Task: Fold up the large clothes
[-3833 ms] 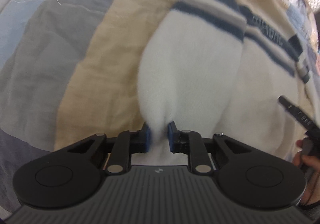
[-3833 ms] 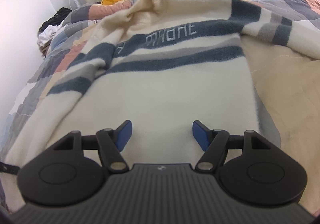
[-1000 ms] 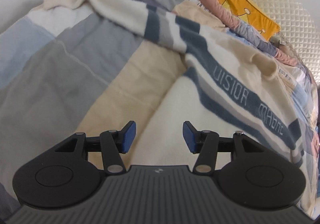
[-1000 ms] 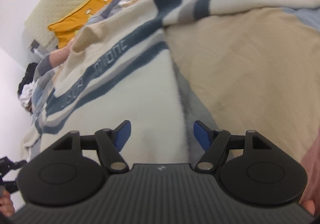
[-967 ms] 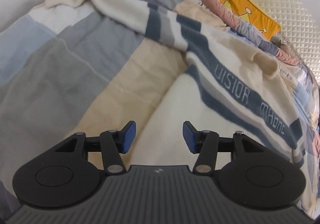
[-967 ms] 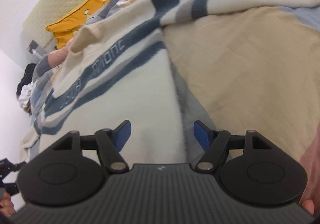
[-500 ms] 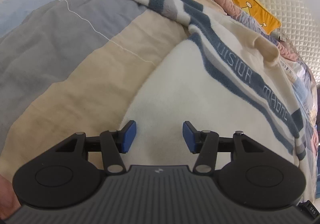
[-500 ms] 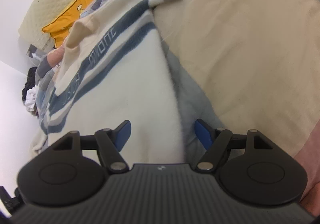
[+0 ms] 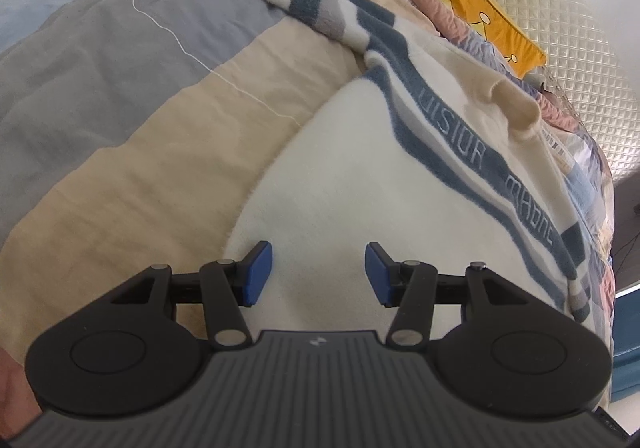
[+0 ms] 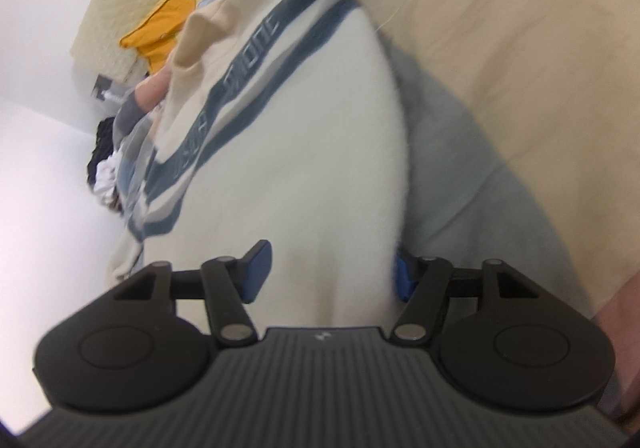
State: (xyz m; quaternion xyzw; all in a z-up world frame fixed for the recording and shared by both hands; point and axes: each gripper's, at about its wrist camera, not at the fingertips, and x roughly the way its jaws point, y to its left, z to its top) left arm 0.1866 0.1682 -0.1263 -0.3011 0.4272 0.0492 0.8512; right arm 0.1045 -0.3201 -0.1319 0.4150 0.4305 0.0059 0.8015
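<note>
Both claws hover over the cream fleece sweater with blue-grey stripes spread on the patchwork-quilted bed: left claw open and empty, right claw just closing around its side edge.

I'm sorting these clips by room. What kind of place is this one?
Most likely a bedroom: the cream striped sweater lies spread on a patchwork quilt, with an orange pillow against a quilted headboard behind it.
</note>
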